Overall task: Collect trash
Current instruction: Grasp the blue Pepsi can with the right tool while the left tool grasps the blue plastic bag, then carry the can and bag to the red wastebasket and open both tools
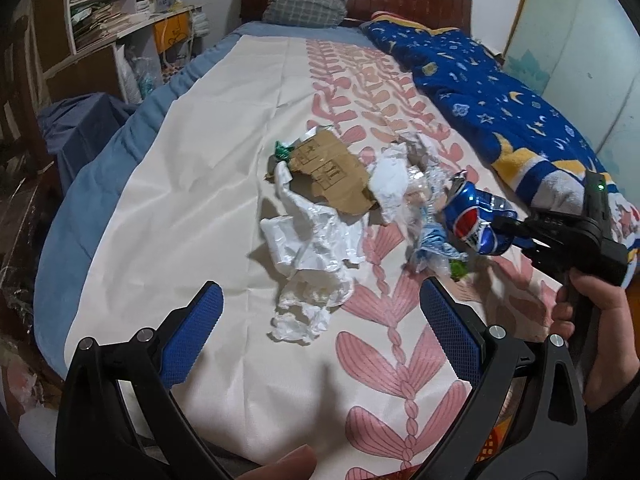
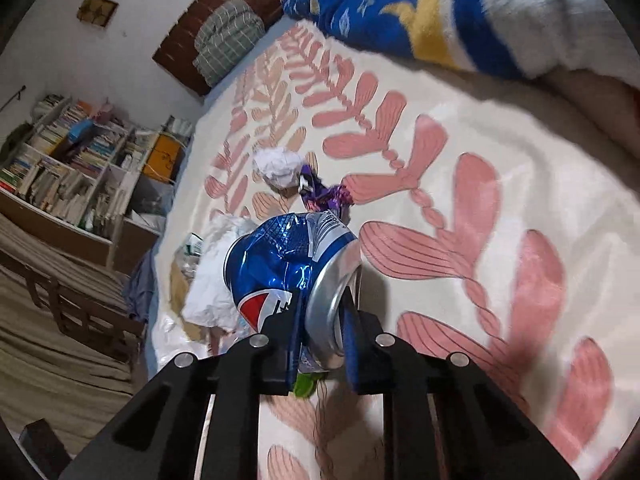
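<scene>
- Right gripper (image 2: 322, 336) pinched the crushed Pepsi can (image 2: 288, 268) by its silver end, can's long axis running away from the jaws, above the bed (image 1: 192, 184).
- Left gripper (image 1: 320, 320) spread, empty, nearer the white plastic bag (image 1: 316, 252).

- The left gripper (image 1: 320, 320) hovers tilted downward, its jaws spread wide and empty.
- The right gripper (image 2: 324, 320) is clamped, a hand (image 1: 596, 320) gripping its handle.
</scene>
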Demonstrator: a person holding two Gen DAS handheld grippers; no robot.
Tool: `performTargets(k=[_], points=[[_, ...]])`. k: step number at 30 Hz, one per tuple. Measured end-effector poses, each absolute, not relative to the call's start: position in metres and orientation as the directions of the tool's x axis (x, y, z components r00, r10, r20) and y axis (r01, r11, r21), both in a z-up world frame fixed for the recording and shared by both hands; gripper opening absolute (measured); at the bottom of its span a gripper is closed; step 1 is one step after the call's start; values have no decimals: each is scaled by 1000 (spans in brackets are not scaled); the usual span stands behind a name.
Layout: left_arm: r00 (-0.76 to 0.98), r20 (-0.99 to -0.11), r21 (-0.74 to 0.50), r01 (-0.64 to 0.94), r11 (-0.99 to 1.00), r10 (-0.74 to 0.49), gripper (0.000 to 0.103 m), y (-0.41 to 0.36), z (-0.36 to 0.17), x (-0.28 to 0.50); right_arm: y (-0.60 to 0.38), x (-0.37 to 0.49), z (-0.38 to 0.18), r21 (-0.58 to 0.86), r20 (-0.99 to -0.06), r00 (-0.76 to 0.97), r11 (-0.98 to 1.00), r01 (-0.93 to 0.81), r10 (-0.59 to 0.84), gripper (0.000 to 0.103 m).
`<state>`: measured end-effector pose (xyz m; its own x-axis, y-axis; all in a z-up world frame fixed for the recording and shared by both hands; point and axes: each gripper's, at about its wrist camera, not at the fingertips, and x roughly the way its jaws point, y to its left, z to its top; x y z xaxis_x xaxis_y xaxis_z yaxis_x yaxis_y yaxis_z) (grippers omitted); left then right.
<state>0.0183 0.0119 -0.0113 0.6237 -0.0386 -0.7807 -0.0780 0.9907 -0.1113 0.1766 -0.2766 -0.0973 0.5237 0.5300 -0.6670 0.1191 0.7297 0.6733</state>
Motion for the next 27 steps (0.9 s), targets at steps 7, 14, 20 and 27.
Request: performTargets(k=[7, 14, 20, 27], points=[[602, -787, -78, 121, 990, -135, 98, -46, -14, 42, -321, 128, -64, 728, -585, 600, 679, 92, 546, 18], [545, -836, 62, 200, 978, -58, 98, -107, -44, 98, -354, 66, -64, 726, -583, 619, 679, 108, 526, 19], [492, -869, 46, 183, 982, -51, 95, -114, -80, 131, -363, 39, -81, 733, -595, 601, 667, 133, 534, 18], [470, -876, -18, 194, 981, -109, 39, -105, -89, 129, -369, 22, -76, 714, -607, 603, 688, 129, 517, 18]])
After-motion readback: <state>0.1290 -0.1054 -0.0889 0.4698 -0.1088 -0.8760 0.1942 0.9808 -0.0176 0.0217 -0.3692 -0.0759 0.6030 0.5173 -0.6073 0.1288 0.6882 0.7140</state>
